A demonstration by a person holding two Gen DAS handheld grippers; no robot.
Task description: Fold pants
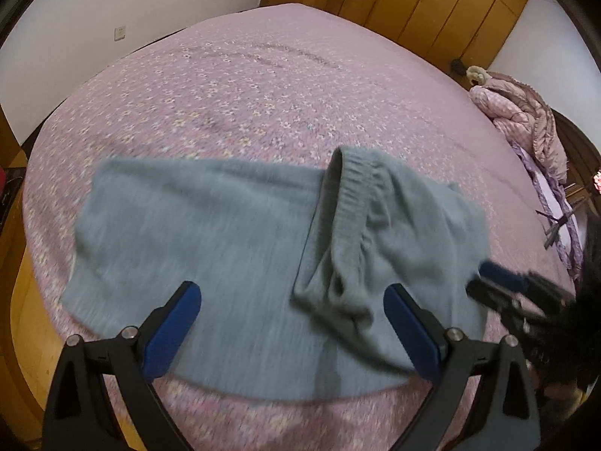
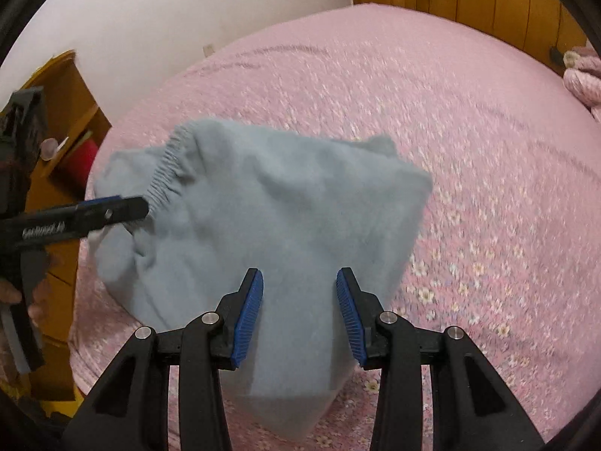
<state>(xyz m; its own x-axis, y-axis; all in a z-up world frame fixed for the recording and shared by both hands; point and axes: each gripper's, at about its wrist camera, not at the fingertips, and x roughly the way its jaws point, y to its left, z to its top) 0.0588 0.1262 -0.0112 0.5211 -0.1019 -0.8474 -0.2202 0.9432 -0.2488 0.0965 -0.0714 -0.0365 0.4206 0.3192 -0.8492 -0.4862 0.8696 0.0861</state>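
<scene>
Grey-blue pants (image 1: 233, 233) lie partly folded on the pink bed, with the elastic waistband (image 1: 357, 188) turned over on top at the right. They also show in the right wrist view (image 2: 270, 218). My left gripper (image 1: 293, 315) is open and empty, hovering just above the near edge of the pants. It also shows from the side in the right wrist view (image 2: 142, 206), next to the waistband (image 2: 167, 173). My right gripper (image 2: 299, 300) is open and empty over the near part of the pants. It shows at the right edge of the left wrist view (image 1: 484, 278).
The pink flowered bedspread (image 1: 263, 86) covers a large bed. A pink quilted jacket (image 1: 526, 116) lies at the bed's right side. Wooden wardrobes (image 1: 432, 0) stand behind. A wooden shelf (image 2: 71, 120) stands left of the bed.
</scene>
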